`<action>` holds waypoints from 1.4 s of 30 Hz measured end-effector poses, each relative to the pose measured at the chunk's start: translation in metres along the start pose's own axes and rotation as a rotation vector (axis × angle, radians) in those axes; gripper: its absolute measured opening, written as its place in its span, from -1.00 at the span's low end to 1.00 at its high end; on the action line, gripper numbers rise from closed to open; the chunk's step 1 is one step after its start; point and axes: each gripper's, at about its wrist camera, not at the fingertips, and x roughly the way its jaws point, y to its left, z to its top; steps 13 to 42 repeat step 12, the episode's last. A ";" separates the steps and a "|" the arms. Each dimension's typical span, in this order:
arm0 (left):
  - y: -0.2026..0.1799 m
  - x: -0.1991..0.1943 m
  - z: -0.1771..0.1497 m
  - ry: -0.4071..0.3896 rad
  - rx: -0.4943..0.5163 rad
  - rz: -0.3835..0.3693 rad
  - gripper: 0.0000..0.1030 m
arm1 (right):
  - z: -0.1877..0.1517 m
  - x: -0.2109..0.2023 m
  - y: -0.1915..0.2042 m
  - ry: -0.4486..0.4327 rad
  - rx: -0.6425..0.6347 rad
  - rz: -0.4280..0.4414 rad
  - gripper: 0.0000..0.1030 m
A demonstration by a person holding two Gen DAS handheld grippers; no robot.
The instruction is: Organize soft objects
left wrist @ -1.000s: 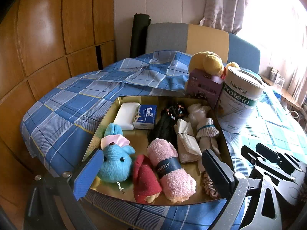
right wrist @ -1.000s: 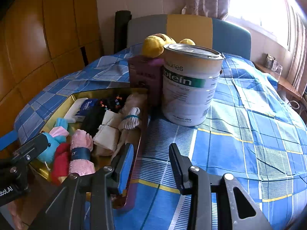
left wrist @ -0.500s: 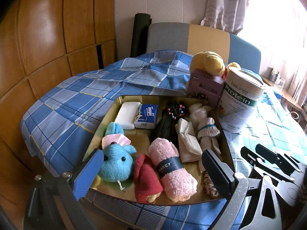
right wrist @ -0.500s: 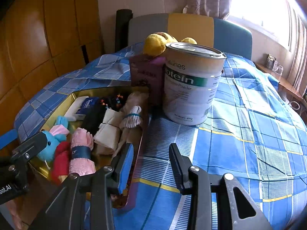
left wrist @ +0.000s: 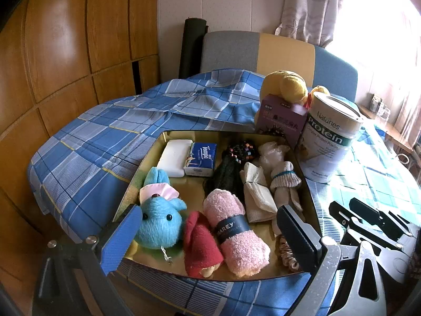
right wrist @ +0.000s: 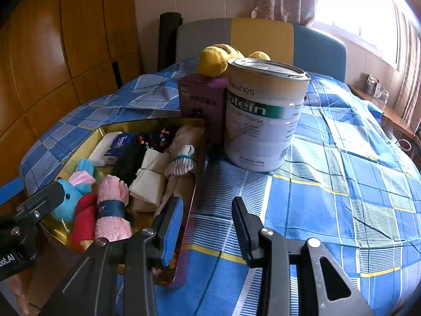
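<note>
Judging from the layout, sorting looks nearly complete: most soft items already lie inside the gold tray, which sits on the blue checked cloth.

Tray contents, left to right in the left wrist view: blue plush toy at the near left corner, white packet and blue tissue pack behind it; red cloth; pink rolled towel with dark band; black item with coloured beads; folded cream cloth; tied sock bundle at the right wall. A pale scrunchie lies by the near right corner.

Outside the tray: yellow plush toy behind a purple box and beside a protein tin. Probably the one soft item left to bring in.

Left gripper: jaws wide, nothing between the pads, poised over the tray's near edge, angled downward.

Right gripper: jaws at a narrow-to-moderate gap, empty, over bare cloth just right of the tray's edge, angled downward.

Next move (judgement): reach past the tin and box to the yellow plush, widen the jaws for its bulk, and avoid knocking the tin. Free space in the tray is scarce, mostly the bare middle patch.
</note>
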 end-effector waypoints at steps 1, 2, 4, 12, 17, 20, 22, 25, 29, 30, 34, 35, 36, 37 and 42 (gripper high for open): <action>0.000 0.000 0.000 0.004 -0.002 -0.005 0.99 | 0.000 0.000 0.000 0.000 0.000 0.000 -0.26; -0.001 0.001 -0.001 0.008 -0.003 -0.009 0.99 | 0.000 0.000 0.000 0.000 0.000 0.000 -0.26; -0.002 0.000 -0.003 0.004 -0.002 -0.002 0.99 | 0.000 0.000 0.000 0.001 0.001 0.000 -0.26; 0.003 -0.003 -0.003 -0.023 -0.015 0.016 0.97 | 0.000 0.001 -0.009 0.003 0.025 -0.004 -0.26; 0.003 -0.003 -0.003 -0.023 -0.015 0.016 0.97 | 0.000 0.001 -0.009 0.003 0.025 -0.004 -0.26; 0.003 -0.003 -0.003 -0.023 -0.015 0.016 0.97 | 0.000 0.001 -0.009 0.003 0.025 -0.004 -0.26; 0.003 -0.003 -0.003 -0.023 -0.015 0.016 0.97 | 0.000 0.001 -0.009 0.003 0.025 -0.004 -0.26; 0.003 -0.003 -0.003 -0.023 -0.015 0.016 0.97 | 0.000 0.001 -0.009 0.003 0.025 -0.004 -0.26; 0.003 -0.003 -0.003 -0.023 -0.015 0.016 0.97 | 0.000 0.001 -0.009 0.003 0.025 -0.004 -0.26; 0.003 -0.003 -0.003 -0.023 -0.015 0.016 0.97 | 0.000 0.001 -0.009 0.003 0.025 -0.004 -0.26; 0.003 -0.003 -0.003 -0.023 -0.015 0.016 0.97 | 0.000 0.001 -0.009 0.003 0.025 -0.004 -0.26; 0.003 -0.003 -0.003 -0.023 -0.015 0.016 0.97 | 0.000 0.001 -0.009 0.003 0.025 -0.004 -0.26; 0.003 -0.003 -0.003 -0.023 -0.015 0.016 0.97 | 0.000 0.001 -0.009 0.003 0.025 -0.004 -0.26; 0.003 -0.003 -0.003 -0.023 -0.015 0.016 0.97 | 0.000 0.001 -0.009 0.003 0.025 -0.004 -0.26; 0.003 -0.003 -0.003 -0.023 -0.015 0.016 0.97 | 0.000 0.001 -0.009 0.003 0.025 -0.004 -0.26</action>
